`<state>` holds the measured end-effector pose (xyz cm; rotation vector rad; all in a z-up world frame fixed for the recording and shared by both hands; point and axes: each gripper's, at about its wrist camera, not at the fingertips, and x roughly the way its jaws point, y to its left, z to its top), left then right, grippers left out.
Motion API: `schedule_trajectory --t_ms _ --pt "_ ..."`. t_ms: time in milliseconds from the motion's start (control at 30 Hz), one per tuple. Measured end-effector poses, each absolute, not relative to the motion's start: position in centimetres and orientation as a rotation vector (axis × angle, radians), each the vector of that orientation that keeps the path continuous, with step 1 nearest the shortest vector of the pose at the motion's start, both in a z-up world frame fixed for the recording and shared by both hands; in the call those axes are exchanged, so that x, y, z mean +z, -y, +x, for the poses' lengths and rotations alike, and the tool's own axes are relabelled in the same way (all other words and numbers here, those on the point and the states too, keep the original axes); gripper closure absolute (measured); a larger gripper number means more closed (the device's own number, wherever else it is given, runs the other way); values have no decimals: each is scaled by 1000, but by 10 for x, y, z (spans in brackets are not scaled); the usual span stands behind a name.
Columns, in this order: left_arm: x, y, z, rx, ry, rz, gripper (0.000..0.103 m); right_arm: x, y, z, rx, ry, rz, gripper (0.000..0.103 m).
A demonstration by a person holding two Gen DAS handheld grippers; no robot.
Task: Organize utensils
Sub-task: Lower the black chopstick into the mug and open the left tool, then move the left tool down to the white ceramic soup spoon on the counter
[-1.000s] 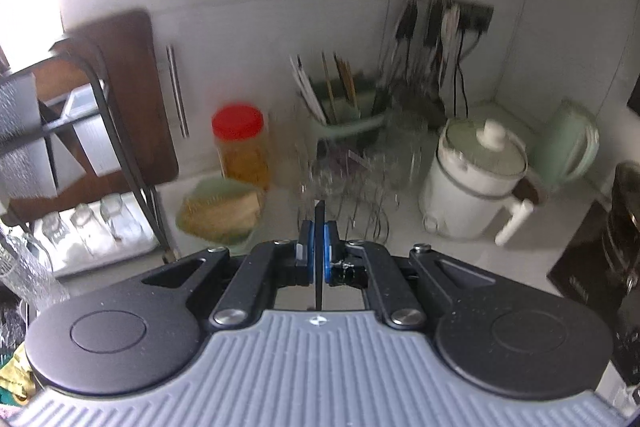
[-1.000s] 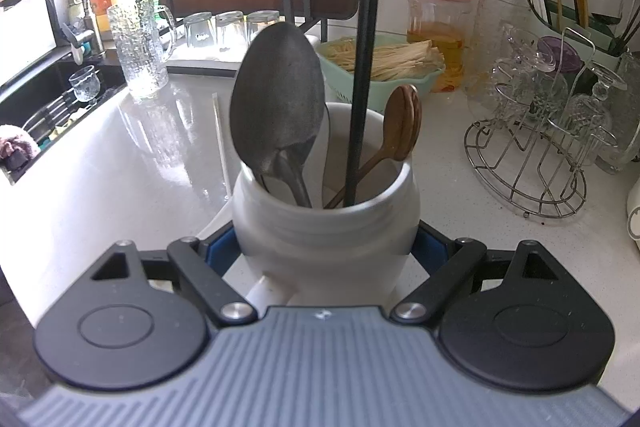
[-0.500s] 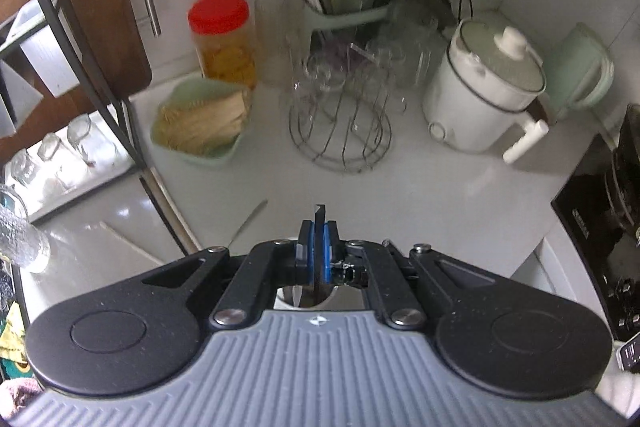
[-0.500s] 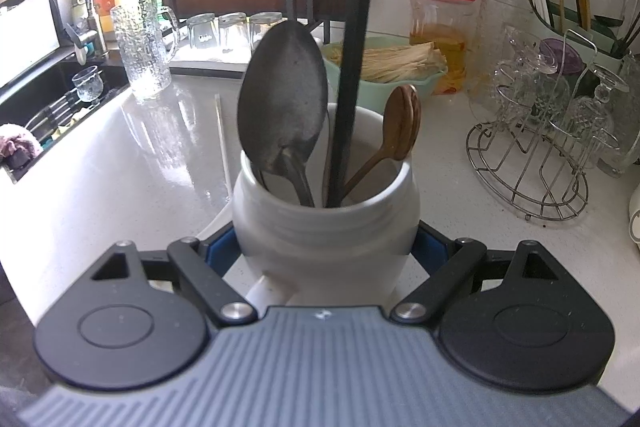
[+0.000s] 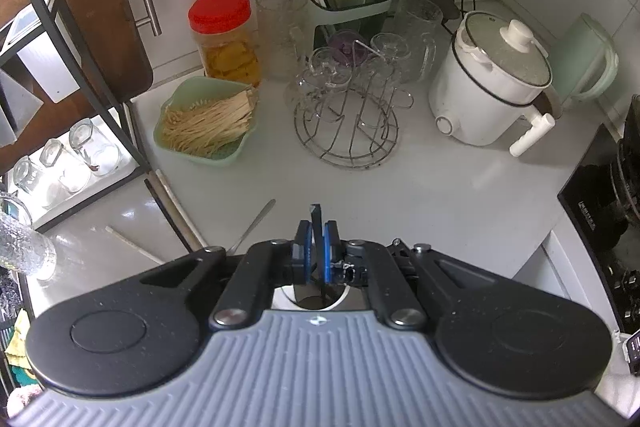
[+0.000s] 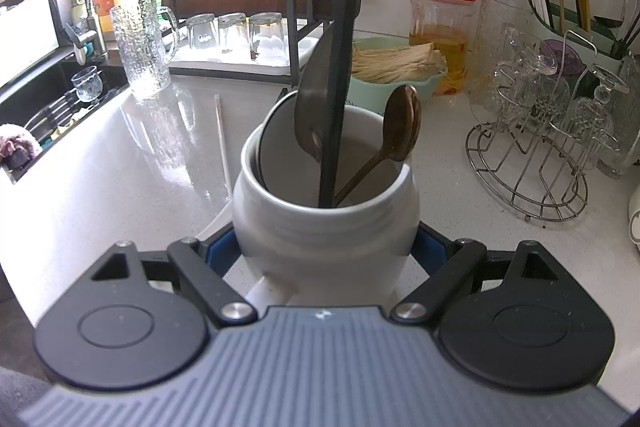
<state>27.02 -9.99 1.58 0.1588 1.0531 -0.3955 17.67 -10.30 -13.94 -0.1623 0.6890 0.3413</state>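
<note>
White crock (image 6: 326, 227): on the counter (image 6: 120, 163), clamped on both sides by the right gripper (image 6: 326, 251). Contents: large metal spoon (image 6: 310, 107), wooden spoon (image 6: 402, 125), and a flat black utensil (image 6: 338, 67) standing near upright. Left gripper (image 5: 316, 251): blue pads pinching that black utensil's upper end above the crock mouth. Beyond, loose chopsticks (image 5: 176, 205) lie on the counter. Toward the back wall: green bowl (image 5: 204, 125), wire glass rack (image 5: 346, 125).
</note>
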Motion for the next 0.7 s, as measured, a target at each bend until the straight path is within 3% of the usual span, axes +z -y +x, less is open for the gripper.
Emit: schedule_trajectory --t_ms 133,400,533,600,700 --pt "16 99 270 -402 -1051 149 95 -139 103 176 329 -691 -155 12" --pt "30 87 260 -413 -953 95 57 -140 103 177 329 -684 -152 12" --pt "36 74 254 -391 -883 81 53 -140 102 179 321 -679 -149 12" --pt "37 66 251 -374 -855 64 43 -141 101 180 315 -677 -147 12" --pt "37 48 246 -337 -812 32 40 -141 100 180 305 -674 -143 12"
